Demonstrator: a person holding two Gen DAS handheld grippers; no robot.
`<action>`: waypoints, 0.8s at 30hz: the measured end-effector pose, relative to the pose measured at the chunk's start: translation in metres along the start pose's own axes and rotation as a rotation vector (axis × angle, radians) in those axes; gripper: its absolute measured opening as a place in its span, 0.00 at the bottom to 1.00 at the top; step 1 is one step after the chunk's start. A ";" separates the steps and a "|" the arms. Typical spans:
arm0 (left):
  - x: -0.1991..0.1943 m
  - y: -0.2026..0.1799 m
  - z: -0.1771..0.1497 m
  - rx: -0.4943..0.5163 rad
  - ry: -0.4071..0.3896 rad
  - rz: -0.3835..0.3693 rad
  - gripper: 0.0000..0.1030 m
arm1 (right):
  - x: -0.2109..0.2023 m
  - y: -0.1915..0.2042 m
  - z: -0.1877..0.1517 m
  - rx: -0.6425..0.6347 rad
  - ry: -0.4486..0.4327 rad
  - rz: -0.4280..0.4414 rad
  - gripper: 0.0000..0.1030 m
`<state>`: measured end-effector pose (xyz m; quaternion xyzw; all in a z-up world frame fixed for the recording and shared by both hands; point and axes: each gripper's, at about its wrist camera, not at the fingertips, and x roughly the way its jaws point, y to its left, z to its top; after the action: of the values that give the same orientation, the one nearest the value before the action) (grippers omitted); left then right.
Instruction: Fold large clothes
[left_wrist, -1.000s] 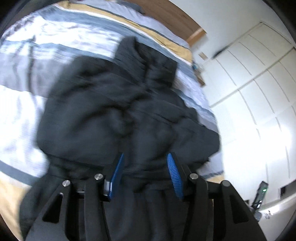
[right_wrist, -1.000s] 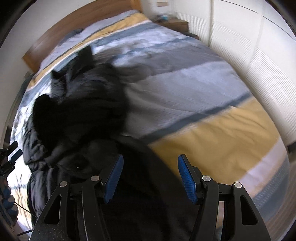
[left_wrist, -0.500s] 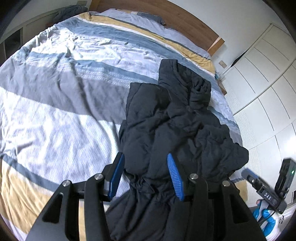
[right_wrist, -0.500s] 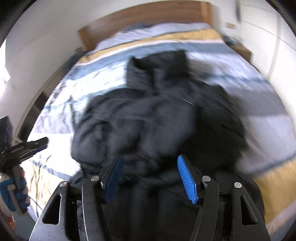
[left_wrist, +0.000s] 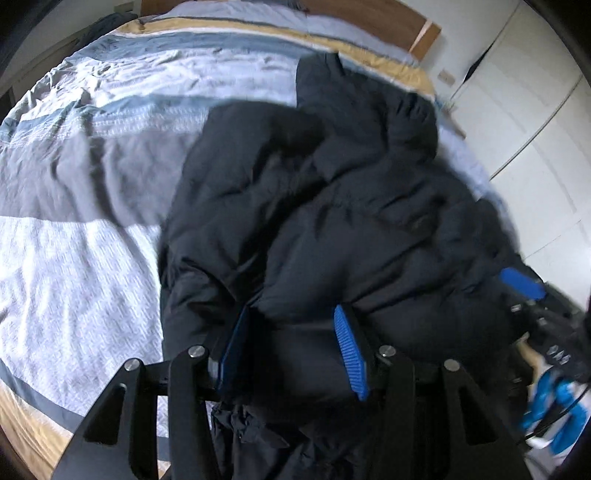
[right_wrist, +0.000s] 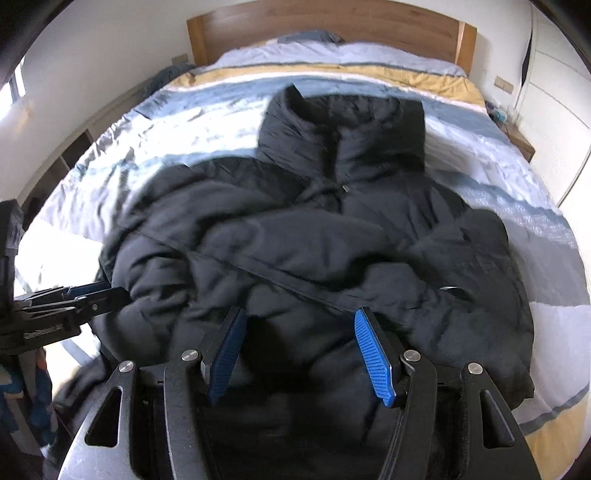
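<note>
Here the left hand-held gripper (left_wrist: 291, 347) points down at the near hem of a black puffer jacket (left_wrist: 332, 206), its blue pads spread apart with padded fabric bulging up between them; whether the pads actually press that fabric cannot be told. The right hand-held gripper (right_wrist: 299, 350) stands likewise over the jacket's near edge, its jaws parted wider, dark cloth lying between and below them without a clear pinch. In the right wrist view the left gripper shows at the left edge, just beside the jacket's left side; in the left wrist view the right gripper's blue pad shows at the right, against the jacket's other side.

The jacket lies crumpled on the bed (right_wrist: 546, 325), front up, its sleeves bunched over the body and its collar (right_wrist: 343, 122) pointing toward the far end. Around it spreads a striped cover (left_wrist: 85, 192) in grey, white, blue and yellow. Beyond stands a wooden headboard (right_wrist: 332, 26), with white cupboard doors (left_wrist: 532, 122) along the right wall.
</note>
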<state>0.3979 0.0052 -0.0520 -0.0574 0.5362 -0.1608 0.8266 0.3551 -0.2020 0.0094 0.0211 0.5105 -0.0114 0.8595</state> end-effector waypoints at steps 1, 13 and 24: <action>0.004 -0.001 -0.003 0.005 -0.001 0.009 0.45 | 0.002 -0.008 -0.006 -0.001 0.010 0.010 0.59; -0.031 -0.020 0.010 0.067 -0.089 0.052 0.47 | -0.038 -0.043 -0.020 -0.014 -0.021 0.063 0.58; 0.016 -0.040 0.003 0.110 -0.072 0.136 0.55 | 0.010 -0.038 -0.018 -0.087 0.016 0.060 0.59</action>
<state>0.3987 -0.0378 -0.0544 0.0191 0.4993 -0.1315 0.8562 0.3432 -0.2386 -0.0090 -0.0008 0.5164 0.0364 0.8556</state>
